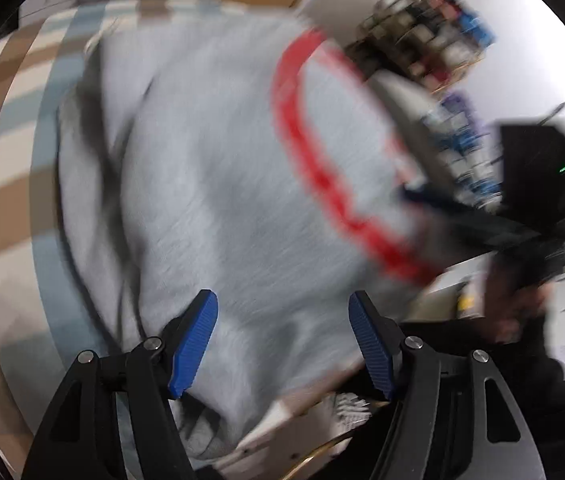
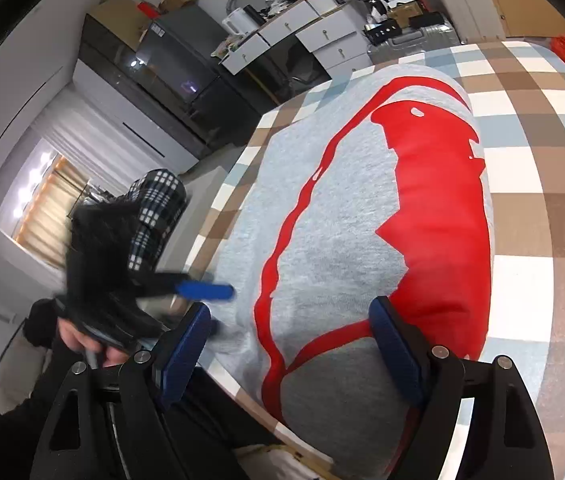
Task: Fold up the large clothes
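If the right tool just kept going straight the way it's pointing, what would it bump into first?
Most likely the grey sweatshirt with the red print, lying on the checked bedcover. The right tool hangs open and points down at it, nothing in between, though depth is hard to judge here.

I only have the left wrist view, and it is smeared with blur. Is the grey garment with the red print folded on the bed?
Observer: In the right wrist view the grey sweatshirt with the red print lies as a compact folded bundle on the checked brown, blue and white bedcover.
Operator: Is the right tool gripping it?
Observer: No. The right tool stands open above the bundle's near end, its pads pressing on nothing.
Operator: And the left tool from that side?
Observer: The left tool is blurred at the bundle's left edge; one blue pad shows.
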